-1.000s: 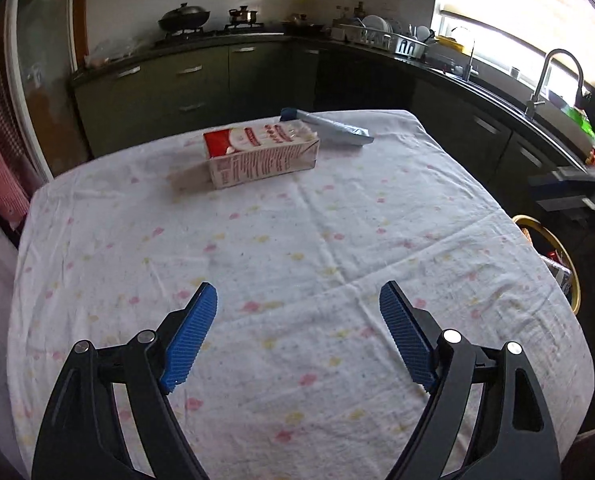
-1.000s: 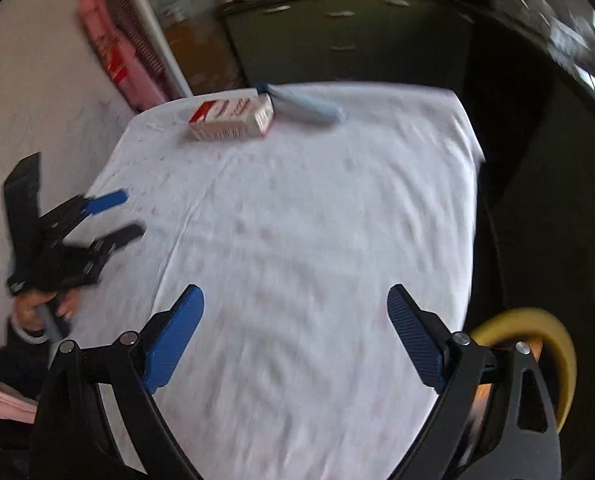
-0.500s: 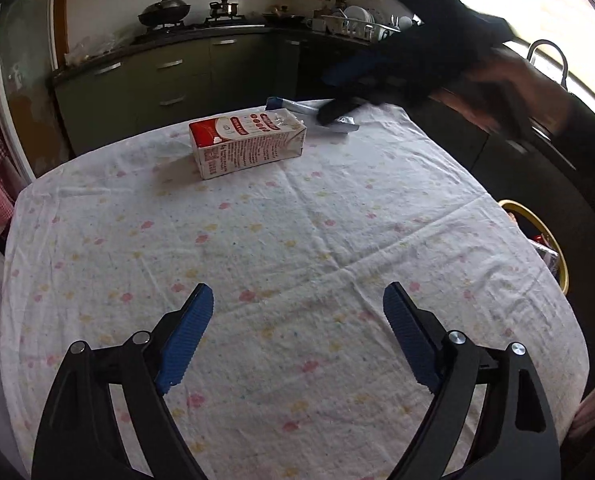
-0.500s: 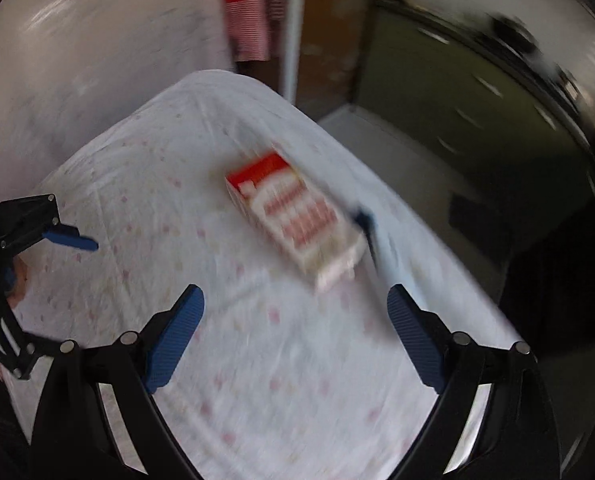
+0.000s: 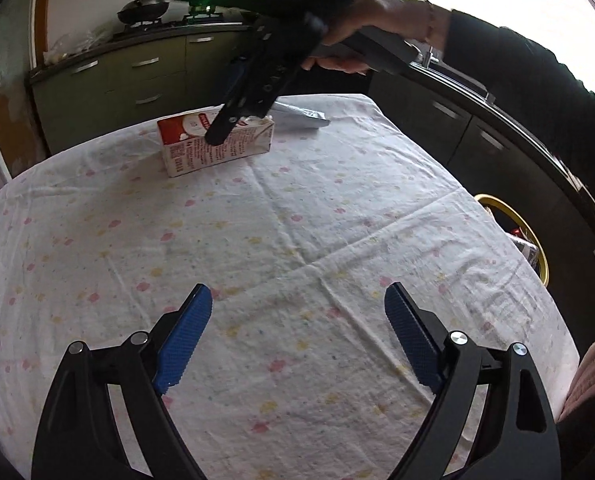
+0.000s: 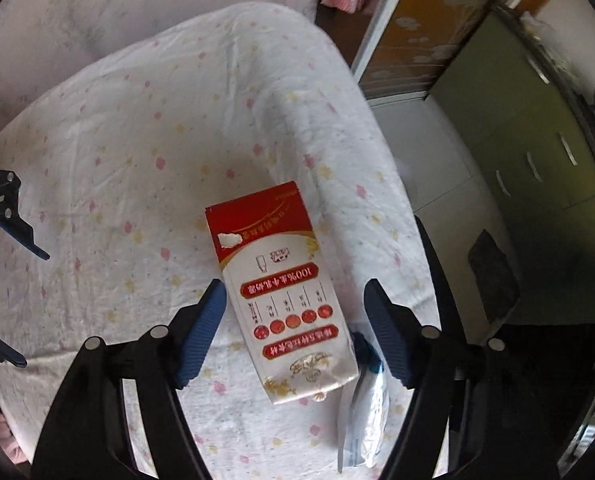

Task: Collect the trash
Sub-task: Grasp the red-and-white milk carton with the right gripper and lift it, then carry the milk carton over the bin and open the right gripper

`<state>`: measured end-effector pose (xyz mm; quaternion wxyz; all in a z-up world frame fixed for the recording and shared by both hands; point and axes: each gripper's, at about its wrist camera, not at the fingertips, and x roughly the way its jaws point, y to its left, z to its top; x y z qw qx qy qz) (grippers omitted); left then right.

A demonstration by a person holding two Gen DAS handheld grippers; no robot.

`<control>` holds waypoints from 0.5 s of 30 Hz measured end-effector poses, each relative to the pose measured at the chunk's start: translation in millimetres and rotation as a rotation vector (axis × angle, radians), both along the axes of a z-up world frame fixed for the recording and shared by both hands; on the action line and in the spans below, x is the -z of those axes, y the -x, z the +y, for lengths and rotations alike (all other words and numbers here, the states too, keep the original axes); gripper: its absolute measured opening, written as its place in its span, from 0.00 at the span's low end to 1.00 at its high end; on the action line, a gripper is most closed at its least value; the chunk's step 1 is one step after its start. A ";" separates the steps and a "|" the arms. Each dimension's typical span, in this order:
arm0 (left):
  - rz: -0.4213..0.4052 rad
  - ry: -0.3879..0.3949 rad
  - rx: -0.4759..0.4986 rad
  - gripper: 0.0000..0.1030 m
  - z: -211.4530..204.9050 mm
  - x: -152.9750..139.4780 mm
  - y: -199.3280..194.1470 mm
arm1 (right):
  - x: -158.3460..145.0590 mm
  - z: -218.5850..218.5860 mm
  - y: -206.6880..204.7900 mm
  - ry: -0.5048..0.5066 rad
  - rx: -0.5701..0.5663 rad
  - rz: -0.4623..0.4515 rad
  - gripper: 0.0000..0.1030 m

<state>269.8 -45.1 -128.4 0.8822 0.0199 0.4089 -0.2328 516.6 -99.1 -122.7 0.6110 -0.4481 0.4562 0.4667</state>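
A red and white milk carton (image 5: 217,144) lies flat at the far end of the table. A crumpled silver wrapper (image 5: 301,118) lies just behind it. In the left wrist view my right gripper (image 5: 233,120) points steeply down over the carton, held by a hand. In the right wrist view the carton (image 6: 285,292) lies between the closing jaws of the right gripper (image 6: 295,300); the left pad is at its edge and the right pad stands clear. The wrapper (image 6: 365,412) lies beside the carton. My left gripper (image 5: 297,308) hangs open over bare cloth near the front.
The table wears a white cloth with pink and yellow flowers (image 5: 297,220). A yellow-rimmed bin (image 5: 513,232) stands on the floor to the right of the table. Dark green kitchen cabinets (image 5: 137,68) run behind. The left gripper (image 6: 33,312) shows at the left edge of the right wrist view.
The right gripper swept across the table to the far end, rolled, and came down over the carton with its jaws narrowing. The left gripper stayed near the front, open.
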 end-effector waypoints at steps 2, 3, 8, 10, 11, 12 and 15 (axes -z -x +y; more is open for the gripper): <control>-0.002 -0.004 0.011 0.85 -2.9 0.7 0.9 | 5.1 4.4 1.3 0.031 -0.015 0.011 0.62; -0.002 -0.006 0.013 0.85 -3.8 0.9 1.4 | 8.1 6.4 2.4 0.046 -0.022 0.017 0.59; -0.008 -0.012 0.022 0.85 -6.3 0.7 3.2 | 22.1 16.1 2.7 0.091 -0.023 0.022 0.54; -0.014 -0.014 0.026 0.85 -7.2 0.1 4.0 | 28.3 25.3 0.2 0.093 -0.013 0.021 0.54; -0.016 -0.017 0.027 0.85 -7.5 0.1 4.0 | 30.6 28.4 0.2 0.094 -0.010 0.021 0.54; -0.017 -0.020 0.025 0.85 -8.1 0.2 3.7 | 32.1 29.4 1.8 0.095 -0.008 0.017 0.54; -0.015 -0.025 0.020 0.85 -8.2 0.7 3.6 | 30.5 35.6 9.8 0.068 0.021 0.002 0.48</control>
